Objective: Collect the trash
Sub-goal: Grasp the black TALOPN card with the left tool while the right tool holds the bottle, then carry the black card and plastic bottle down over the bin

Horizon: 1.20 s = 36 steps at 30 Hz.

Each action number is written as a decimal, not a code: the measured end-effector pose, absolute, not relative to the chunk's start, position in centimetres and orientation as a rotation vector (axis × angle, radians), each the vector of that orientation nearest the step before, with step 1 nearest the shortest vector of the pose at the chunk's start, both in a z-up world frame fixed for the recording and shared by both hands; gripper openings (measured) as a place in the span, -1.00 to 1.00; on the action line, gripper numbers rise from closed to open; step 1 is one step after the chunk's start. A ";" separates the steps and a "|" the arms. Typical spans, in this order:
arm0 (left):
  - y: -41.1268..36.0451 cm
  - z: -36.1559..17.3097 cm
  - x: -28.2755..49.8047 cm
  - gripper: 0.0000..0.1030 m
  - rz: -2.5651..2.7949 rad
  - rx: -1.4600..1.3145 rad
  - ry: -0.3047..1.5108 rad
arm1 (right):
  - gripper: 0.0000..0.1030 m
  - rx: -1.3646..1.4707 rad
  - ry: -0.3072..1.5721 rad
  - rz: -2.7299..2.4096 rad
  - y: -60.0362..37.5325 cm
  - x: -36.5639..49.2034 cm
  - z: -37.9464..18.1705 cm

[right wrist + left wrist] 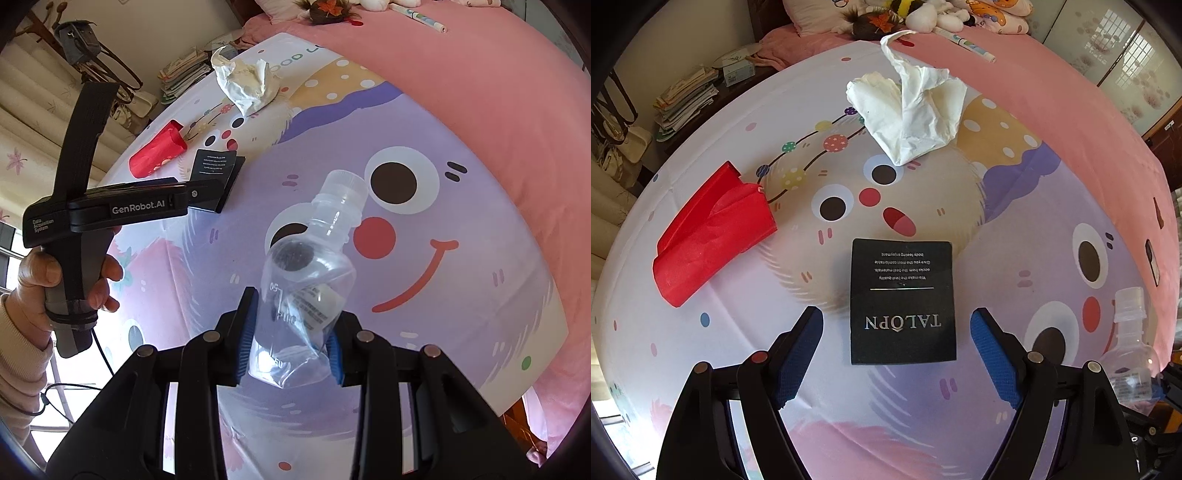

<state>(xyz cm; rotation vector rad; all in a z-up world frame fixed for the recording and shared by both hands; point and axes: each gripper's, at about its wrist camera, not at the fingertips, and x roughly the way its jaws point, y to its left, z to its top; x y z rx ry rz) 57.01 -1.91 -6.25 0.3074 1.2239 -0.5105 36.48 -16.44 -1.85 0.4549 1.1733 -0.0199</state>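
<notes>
My left gripper [897,325] is open, its blue pads on either side of a black TALOPN card [903,302] that lies flat on the bed cover. A red crumpled paper [714,236] lies to its left and a white crumpled tissue [912,110] lies farther back. My right gripper [291,332] is shut on a clear squashed plastic bottle [314,280] and holds it above the bed. The bottle also shows at the right edge of the left wrist view [1130,343]. The right wrist view shows the left gripper [225,192] over the black card [216,164], the red paper [159,153] and the tissue [245,83].
The bed cover [1034,258] has cartoon faces, with a pink sheet [1071,110] beyond. Plush toys and pillows [923,14] lie at the head. A marker pen [967,44] lies on the pink sheet. Stacked papers [687,99] sit on a side table at left.
</notes>
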 end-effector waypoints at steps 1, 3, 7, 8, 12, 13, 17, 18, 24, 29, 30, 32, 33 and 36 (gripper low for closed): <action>-1.9 -6.5 57.2 0.57 -0.500 0.304 1.229 | -0.41 0.456 1.174 -0.023 -16.5 36.5 -1.9; -1.9 -6.9 57.5 0.52 -0.493 0.296 1.232 | -0.41 0.460 1.174 -0.029 -16.5 36.5 -2.0; -2.5 -7.1 57.4 0.45 -0.485 0.340 1.215 | -0.41 0.470 1.176 -0.037 -16.6 36.5 -2.2; -2.7 -7.1 57.3 0.32 -0.487 0.352 1.207 | -0.41 0.472 1.176 -0.038 -16.6 36.4 -2.2; -2.7 -6.8 56.7 0.15 -0.521 0.337 1.212 | -0.41 0.477 1.182 -0.039 -16.5 36.2 -2.5; -2.5 -6.7 56.5 0.15 -0.521 0.326 1.215 | -0.41 0.477 1.182 -0.037 -16.5 36.2 -2.6; -1.7 -5.1 54.4 0.15 -0.522 0.305 1.190 | -0.41 0.466 1.189 -0.019 -16.1 35.9 -2.6; -1.3 -4.6 53.6 0.15 -0.522 0.299 1.183 | -0.41 0.461 1.192 -0.013 -16.0 35.8 -2.6; -0.2 -1.2 47.7 0.15 -0.498 0.260 1.142 | -0.41 0.413 1.204 0.055 -15.2 35.0 -1.7; 1.0 1.3 41.1 0.15 -0.432 0.186 1.123 | -0.41 0.356 1.193 0.146 -14.8 33.7 -0.2; 1.2 1.7 39.7 0.15 -0.412 0.173 1.118 | -0.41 0.342 1.189 0.170 -14.8 33.3 0.1; 1.1 2.3 36.6 0.15 -0.372 0.146 1.110 | -0.41 0.313 1.185 0.219 -14.9 32.1 0.6; 1.1 2.6 34.9 0.15 -0.351 0.130 1.106 | -0.41 0.299 1.184 0.246 -15.0 31.3 0.8; 0.6 3.2 29.9 0.15 -0.293 0.076 1.098 | -0.41 0.251 1.182 0.322 -15.6 28.6 1.3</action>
